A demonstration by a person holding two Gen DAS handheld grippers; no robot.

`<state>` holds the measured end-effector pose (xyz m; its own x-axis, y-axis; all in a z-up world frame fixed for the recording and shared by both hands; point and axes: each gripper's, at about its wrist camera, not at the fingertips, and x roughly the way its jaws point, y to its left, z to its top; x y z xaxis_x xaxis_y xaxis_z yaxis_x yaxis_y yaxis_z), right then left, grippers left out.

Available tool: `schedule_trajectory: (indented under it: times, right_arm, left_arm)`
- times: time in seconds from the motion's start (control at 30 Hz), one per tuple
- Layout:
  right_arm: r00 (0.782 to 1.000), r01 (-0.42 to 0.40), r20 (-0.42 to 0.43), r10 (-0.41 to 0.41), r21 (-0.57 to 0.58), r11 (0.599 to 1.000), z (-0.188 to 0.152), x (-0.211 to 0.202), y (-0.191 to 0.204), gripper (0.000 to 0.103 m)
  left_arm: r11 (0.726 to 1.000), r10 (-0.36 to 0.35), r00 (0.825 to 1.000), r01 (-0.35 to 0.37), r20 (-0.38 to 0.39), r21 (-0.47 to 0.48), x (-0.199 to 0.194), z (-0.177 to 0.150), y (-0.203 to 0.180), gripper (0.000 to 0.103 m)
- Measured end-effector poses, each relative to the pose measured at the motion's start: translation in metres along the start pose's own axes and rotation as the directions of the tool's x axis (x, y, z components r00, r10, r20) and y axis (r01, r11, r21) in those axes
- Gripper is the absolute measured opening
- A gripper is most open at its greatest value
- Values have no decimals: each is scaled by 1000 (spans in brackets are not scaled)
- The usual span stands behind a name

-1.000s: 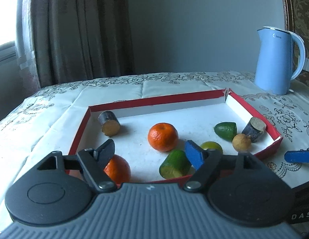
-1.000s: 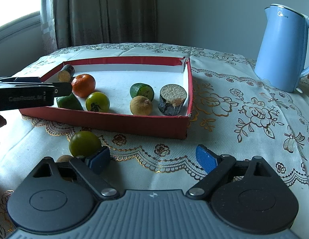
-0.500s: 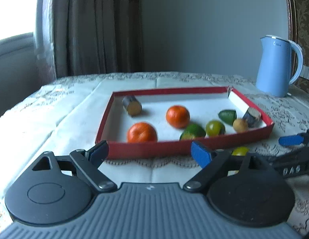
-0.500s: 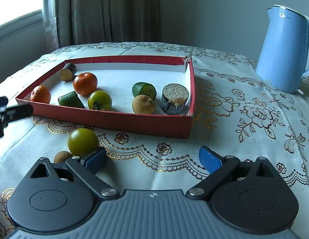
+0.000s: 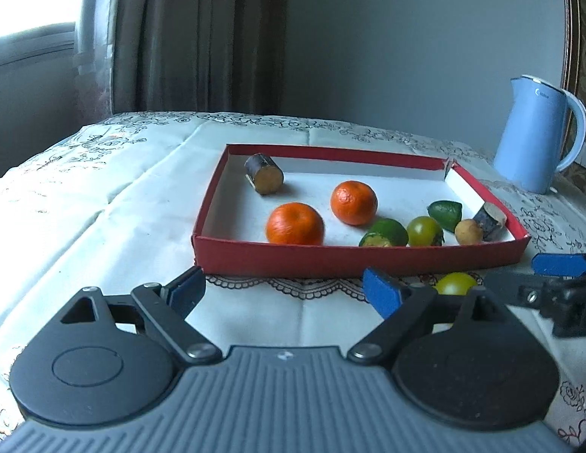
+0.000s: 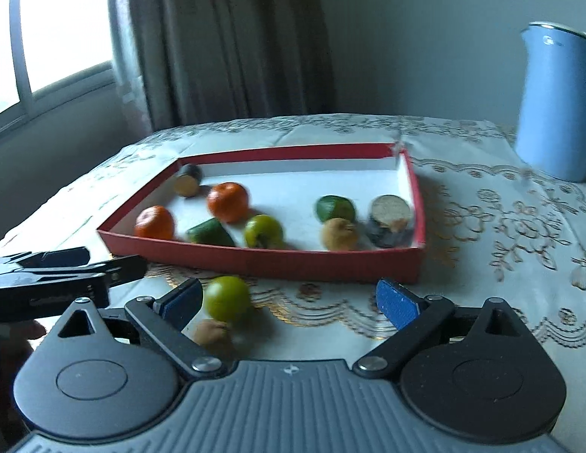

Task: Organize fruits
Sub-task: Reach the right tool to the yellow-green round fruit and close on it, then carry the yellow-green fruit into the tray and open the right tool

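Observation:
A red tray (image 5: 353,257) (image 6: 330,264) on the tablecloth holds two oranges (image 5: 296,223) (image 5: 354,202), green fruits, a small brown fruit and two dark log pieces. A green-yellow fruit (image 6: 226,298) (image 5: 455,284) and a small brown fruit (image 6: 211,333) lie on the cloth in front of the tray. My left gripper (image 5: 283,290) is open and empty, in front of the tray's near wall. My right gripper (image 6: 289,296) is open and empty, with the green-yellow fruit just inside its left finger.
A blue kettle (image 5: 536,139) (image 6: 553,102) stands at the back right. Curtains and a window are behind the table. The left gripper shows in the right wrist view (image 6: 58,275); the right gripper shows in the left wrist view (image 5: 549,283).
My left gripper has drawn back out of the tray, leaving an orange inside it. My right gripper has moved closer to the green-yellow fruit on the cloth.

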<state>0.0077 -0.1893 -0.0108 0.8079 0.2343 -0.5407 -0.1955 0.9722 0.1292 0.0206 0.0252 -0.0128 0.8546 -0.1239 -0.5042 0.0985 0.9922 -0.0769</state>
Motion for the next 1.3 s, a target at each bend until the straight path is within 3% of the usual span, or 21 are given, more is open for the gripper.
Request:
schedule_trajectory:
  times: [0.1,0.2,0.27,0.4,0.47,0.73,1.07,1.3]
  right_arm:
    - [1000,-17,-13,16,-33,999,2,4,12,94]
    - [999,-18,-45,14,-76,997,2,13,22,77]
    - [996,-26,-86,19,-81,996,1,22,25,61]
    - [994,-53,-97,48,-44,998,-2,29,21,48]
    - [994,-63,-90,60,-35,997,-2,27,20,34]
    - [998,-45,-54,44,-6,999,-1,23,13,34]
    - [998,15,54,-14,-11,1000,15,-6,2,34]
    - [997,56,57,-53,-43,998,37,17,-4,34]
  left_arm:
    - [999,31,1000,-31,-2,-22,1,0,4,90]
    - [998,33,999,-34,-21,-51,4,1,9,90]
    - [997,25,999,-27,-30,-67,6,1,12,90]
    - [998,25,999,-27,-29,-60,7,1,11,91]
    - [998,24,999,-25,-30,-54,7,1,10,92]
    - [998,20,999,-22,-34,-51,7,0,9,93]
    - [999,13,999,-14,-37,-35,7,-1,7,95]
    - [1000,8,999,-9,-34,-28,7,-1,5,96]
